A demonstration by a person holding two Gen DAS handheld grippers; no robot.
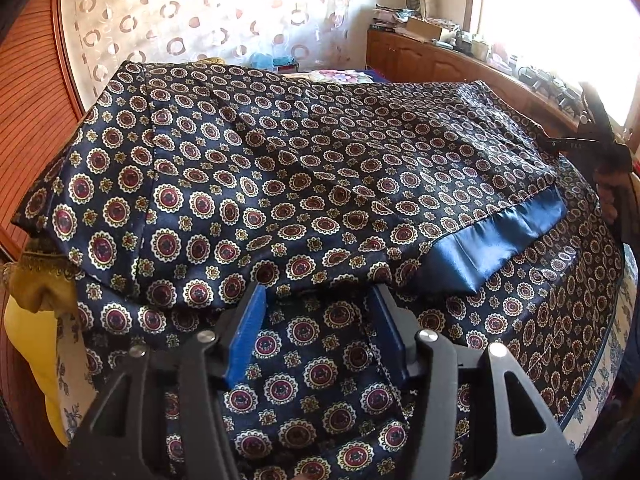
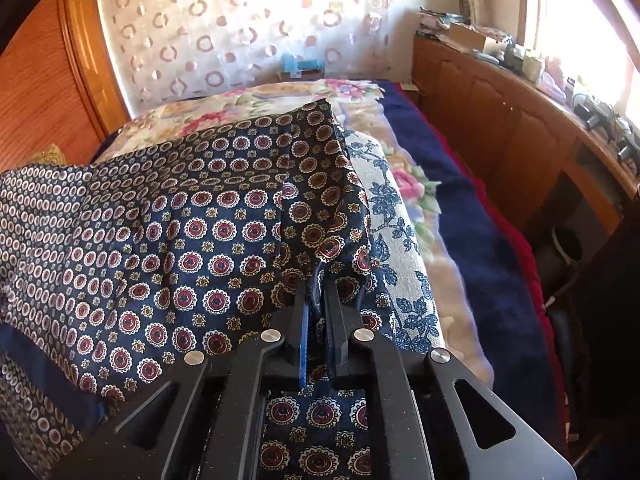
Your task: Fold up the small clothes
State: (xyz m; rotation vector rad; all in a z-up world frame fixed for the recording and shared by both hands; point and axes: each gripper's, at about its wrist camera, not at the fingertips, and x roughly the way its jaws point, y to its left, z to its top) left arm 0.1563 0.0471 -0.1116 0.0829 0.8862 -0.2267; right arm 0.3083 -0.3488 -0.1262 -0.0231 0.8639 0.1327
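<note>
Blue-padded jaws of the left gripper point(image 1: 318, 312) stand half open over a dark patterned garment point(image 1: 280, 184), the cloth lying between them but not pinched. Spread across a bed, the silky garment already shows one layer turned over, its plain blue band point(image 1: 500, 236) uppermost. Farther right, the right gripper point(image 2: 316, 300) is clamped tight on a raised fold of the same cloth, beside a flowered blanket point(image 2: 400, 216). Folding looks under way but unfinished: one grip is made, and the garment remains broad, with further folds apparently to come.
</note>
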